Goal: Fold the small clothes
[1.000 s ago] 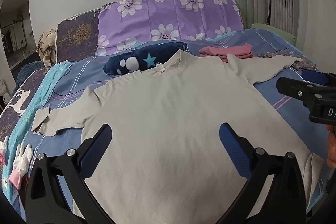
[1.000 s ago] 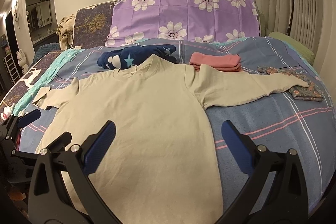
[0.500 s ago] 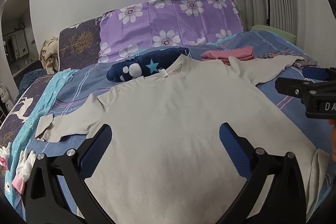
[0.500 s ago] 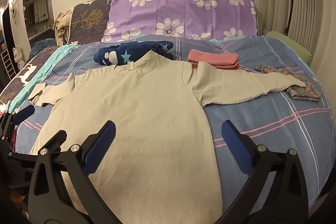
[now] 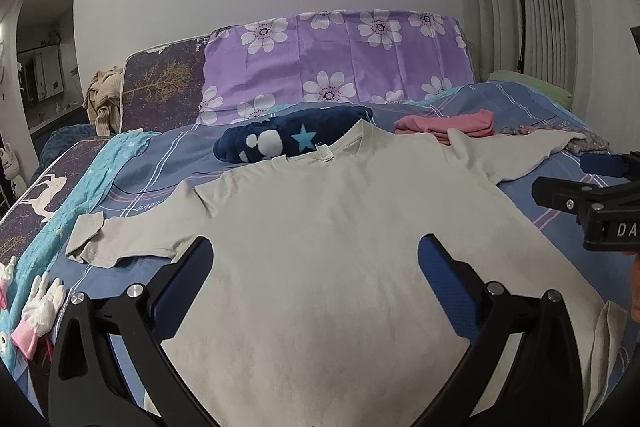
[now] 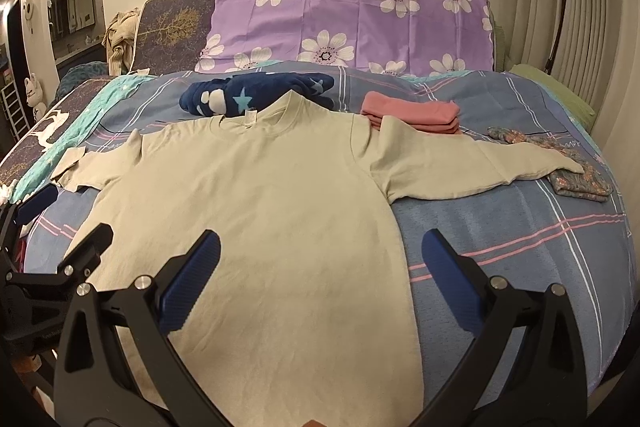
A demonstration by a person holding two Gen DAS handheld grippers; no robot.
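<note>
A beige long-sleeved shirt [image 6: 256, 195] lies spread flat on the bed [image 6: 520, 227], filling the centre of both views. Its collar is toward the top of the frame and its hem runs off the bottom edge. The body's long axis runs from bottom centre up to the collar. The two sleeves stretch crosswise, one toward the left edge and one toward the right.

In the left wrist view the left tongs [image 5: 316, 275] are spread wide with nothing between them. They hang over the lower body of the shirt. The left sleeve [image 5: 132, 235] lies up and to the left of them, its cuff turned back on itself.

In the right wrist view the right tongs [image 6: 320, 275] are likewise spread and empty. They hover over the shirt's right side edge, with one finger above cloth and the other above bare bedcover. The right sleeve [image 6: 472, 167] reaches away to the upper right, and its cuff rests on a small patterned garment [image 6: 580, 179].

No fold appears started. Each pair of tongs is nearer its own sleeve, so a first fold would probably bring a sleeve inward across the body.

Beyond the collar, in the upper middle of the frame, sit a navy star-print item [image 6: 256, 95] and a folded pink stack [image 6: 412, 111]. A purple floral pillow [image 6: 352, 19] stands behind them.
</note>
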